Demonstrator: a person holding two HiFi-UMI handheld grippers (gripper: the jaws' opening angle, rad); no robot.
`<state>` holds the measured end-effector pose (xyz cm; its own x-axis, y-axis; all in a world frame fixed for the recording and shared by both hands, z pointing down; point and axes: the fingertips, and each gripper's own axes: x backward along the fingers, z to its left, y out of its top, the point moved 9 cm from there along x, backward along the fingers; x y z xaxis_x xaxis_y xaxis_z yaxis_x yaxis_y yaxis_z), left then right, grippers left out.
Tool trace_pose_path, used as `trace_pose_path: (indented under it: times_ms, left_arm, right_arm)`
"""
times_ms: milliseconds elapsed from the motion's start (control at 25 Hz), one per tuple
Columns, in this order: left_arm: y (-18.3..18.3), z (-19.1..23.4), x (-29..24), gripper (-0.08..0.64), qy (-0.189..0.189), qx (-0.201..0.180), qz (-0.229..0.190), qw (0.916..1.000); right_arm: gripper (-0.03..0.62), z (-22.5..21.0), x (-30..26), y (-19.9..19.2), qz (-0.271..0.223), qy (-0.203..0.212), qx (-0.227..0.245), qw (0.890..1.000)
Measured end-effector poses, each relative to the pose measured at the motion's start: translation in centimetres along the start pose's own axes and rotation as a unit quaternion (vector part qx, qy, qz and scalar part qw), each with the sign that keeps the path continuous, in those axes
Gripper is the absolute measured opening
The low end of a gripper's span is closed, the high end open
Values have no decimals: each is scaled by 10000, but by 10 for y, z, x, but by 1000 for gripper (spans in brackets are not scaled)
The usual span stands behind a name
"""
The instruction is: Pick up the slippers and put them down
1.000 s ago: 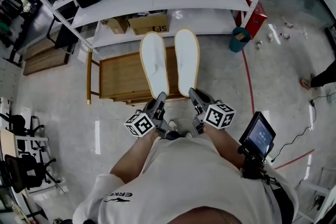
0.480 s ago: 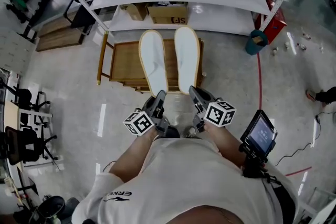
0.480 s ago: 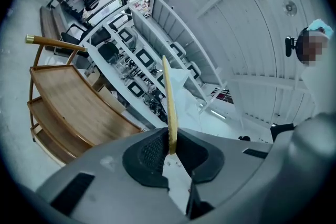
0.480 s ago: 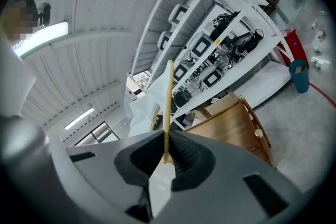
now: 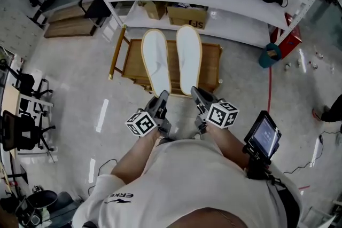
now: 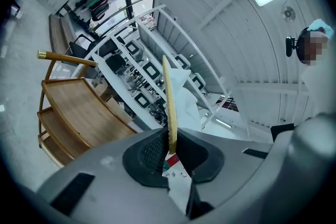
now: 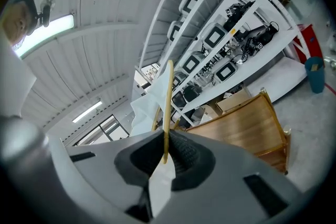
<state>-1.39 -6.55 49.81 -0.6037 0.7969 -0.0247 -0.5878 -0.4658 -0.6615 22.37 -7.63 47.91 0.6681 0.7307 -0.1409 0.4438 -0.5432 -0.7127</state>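
Head view, arms: both forearms reach forward from the person's torso, close together and parallel, with the left claw (image 5: 160, 97) and the right claw (image 5: 195, 94) pointing ahead, roughly level.
Head view, grip: each claw is clamped on the near end of one slipper.
Head view, slippers: the left slipper (image 5: 156, 61) and the right slipper (image 5: 189, 56) jut forward side by side, just apart. They are flat and white with a tan rim, held in the air.
Head view, room: beneath the slippers stands a low wooden rack (image 5: 211, 64) on a pale glossy floor (image 5: 69, 88). Behind it is white shelving (image 5: 224, 5) with devices and cables, and a cardboard box (image 5: 187, 16) on its bottom shelf. A teal bin (image 5: 271, 55) stands off to the right.
Left gripper view, grip: the jaws stand narrow, their dark pads pressing on the thin tan edge of the left slipper – seen edge-on, with white fabric on its right side.
Left gripper view, room: the wooden rack lies to the left, the shelving beyond.
Right gripper view, grip: the jaws are likewise narrow, pinching the right slipper's tan edge – white fabric shows on its left.
Right gripper view, room: the rack sits to the right, the bin at the far right and the shelving above.
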Motion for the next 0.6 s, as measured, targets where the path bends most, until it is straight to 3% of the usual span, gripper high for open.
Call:
trace_pose_path:
  times_ms: [600]
  left_arm:
    - [81, 72, 46, 32, -7, 141, -280, 9995]
  right_arm:
    - [29, 65, -103, -25, 178, 126, 184, 9996]
